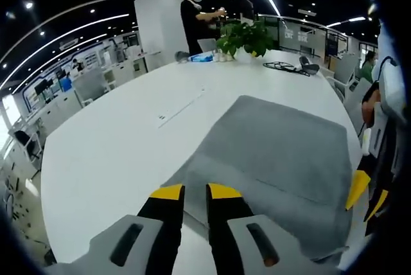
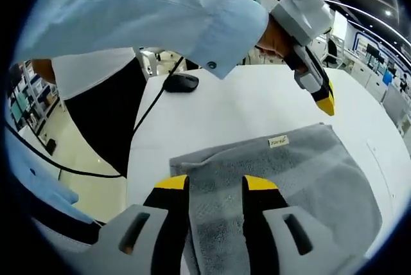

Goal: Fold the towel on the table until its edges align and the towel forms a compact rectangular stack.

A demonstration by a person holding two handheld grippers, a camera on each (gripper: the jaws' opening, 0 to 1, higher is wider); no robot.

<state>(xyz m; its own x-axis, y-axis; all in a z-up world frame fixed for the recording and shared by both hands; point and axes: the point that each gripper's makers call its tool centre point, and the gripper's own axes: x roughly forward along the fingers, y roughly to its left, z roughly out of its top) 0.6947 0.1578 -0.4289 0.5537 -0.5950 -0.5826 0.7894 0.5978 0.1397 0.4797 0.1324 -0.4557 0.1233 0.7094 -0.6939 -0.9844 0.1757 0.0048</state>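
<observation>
A grey towel (image 1: 276, 159) lies spread flat on the white table (image 1: 115, 153). My left gripper (image 1: 196, 191) hovers over the towel's near edge, its yellow-tipped jaws almost together with nothing held. In the right gripper view the towel (image 2: 308, 178) shows a small white label (image 2: 279, 141) near its far edge. My right gripper (image 2: 216, 183) stands open just above the towel's near corner, with cloth showing in the gap. The left gripper (image 2: 318, 88) hangs above the table beyond the towel, held by a hand. The right gripper (image 1: 366, 195) shows beside the towel's right edge.
A potted plant (image 1: 246, 37), small bottles and a black wire object (image 1: 286, 67) stand at the table's far end, where a person (image 1: 192, 21) stands. A black mouse (image 2: 182, 81) with its cable lies near the table edge. The person's sleeve (image 2: 160, 11) hangs overhead.
</observation>
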